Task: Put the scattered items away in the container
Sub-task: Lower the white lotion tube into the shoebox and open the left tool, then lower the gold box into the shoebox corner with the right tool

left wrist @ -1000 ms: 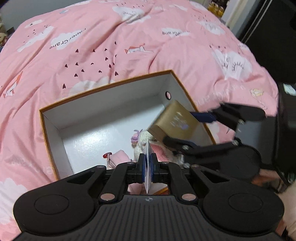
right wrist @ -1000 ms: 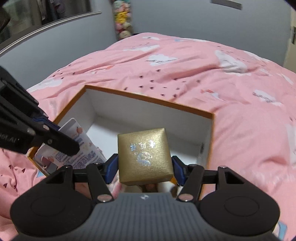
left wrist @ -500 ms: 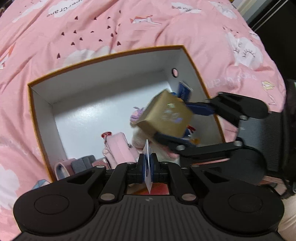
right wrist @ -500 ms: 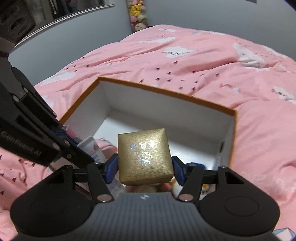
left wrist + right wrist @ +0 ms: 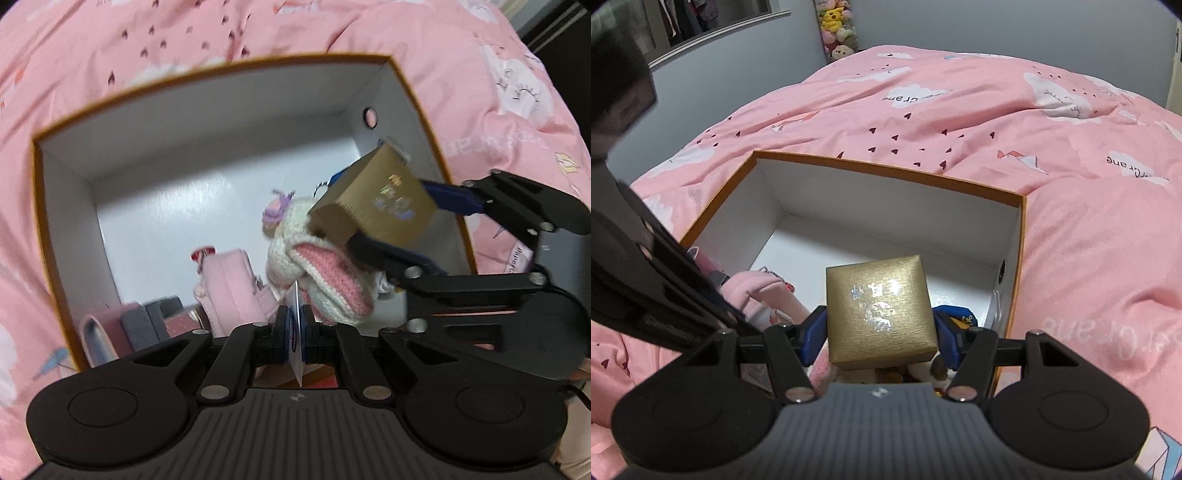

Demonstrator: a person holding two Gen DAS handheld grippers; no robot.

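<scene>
Bed [image 5: 1071, 184]: we see a pink quilt that carries everything; it is soft, so the container sits slightly sunk into it.
Container [image 5: 207, 122]: an open cardboard box, white inside with an orange rim, its far half bare, which we judge leaves room for more items.
Items already in: a pink pouch [image 5: 229, 284] and a knitted plush [image 5: 314, 266] lie crowded at the near end.
Gold box [image 5: 879, 310]: held level over the container's near right part, foil print upward.
Right gripper [image 5: 879, 332]: jaws part-open, pressing on the gold box's two sides; we take this as ready for a straight lowering.
Left gripper [image 5: 294, 328]: jaws closed on a thin card [image 5: 296, 354], held edge-on and pointing down into the container, just above the plush.
</scene>
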